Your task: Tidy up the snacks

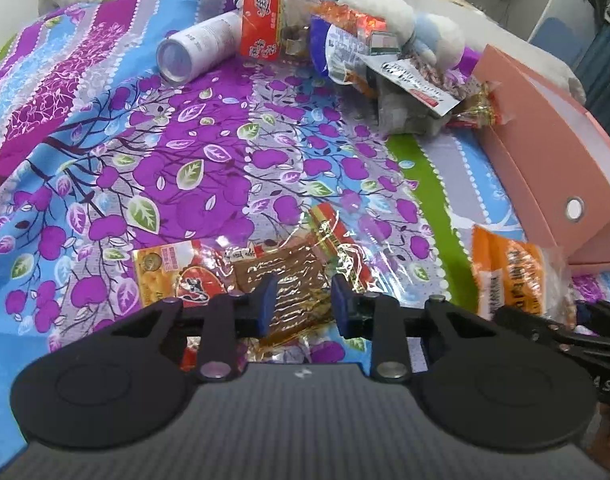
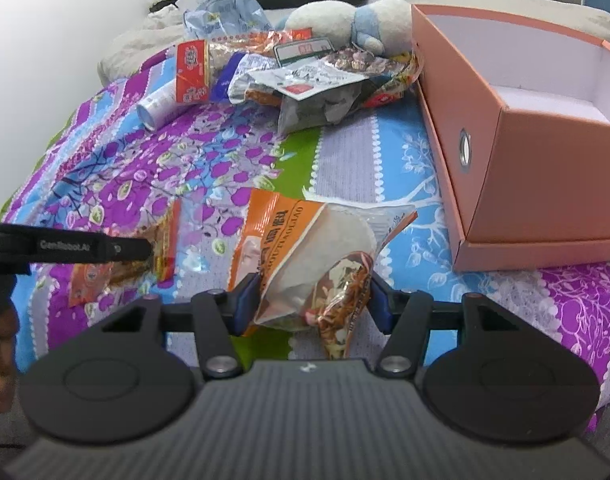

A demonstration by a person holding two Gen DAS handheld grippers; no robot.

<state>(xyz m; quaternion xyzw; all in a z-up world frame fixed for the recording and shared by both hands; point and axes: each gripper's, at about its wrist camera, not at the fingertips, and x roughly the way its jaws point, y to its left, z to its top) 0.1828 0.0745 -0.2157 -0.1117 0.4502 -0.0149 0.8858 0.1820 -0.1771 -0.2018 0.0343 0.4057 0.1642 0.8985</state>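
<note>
My left gripper (image 1: 301, 304) is open around a clear brown snack packet (image 1: 289, 280) lying on the floral bedspread; the pads stand apart on either side of it. My right gripper (image 2: 311, 300) is open around an orange and white snack bag (image 2: 301, 248), pads near its sides. That bag also shows at the right in the left wrist view (image 1: 513, 276). The left gripper's finger (image 2: 89, 246) shows at the left in the right wrist view, over the brown packet (image 2: 161, 248). A pile of snack packets (image 2: 305, 76) lies at the back.
An open pink cardboard box (image 2: 545, 184) stands at the right, empty inside; it also shows in the left wrist view (image 1: 545, 152). A white cylinder (image 1: 197, 48) and a plush toy (image 2: 345, 20) lie by the pile. Bedspread (image 1: 185, 140) covers the surface.
</note>
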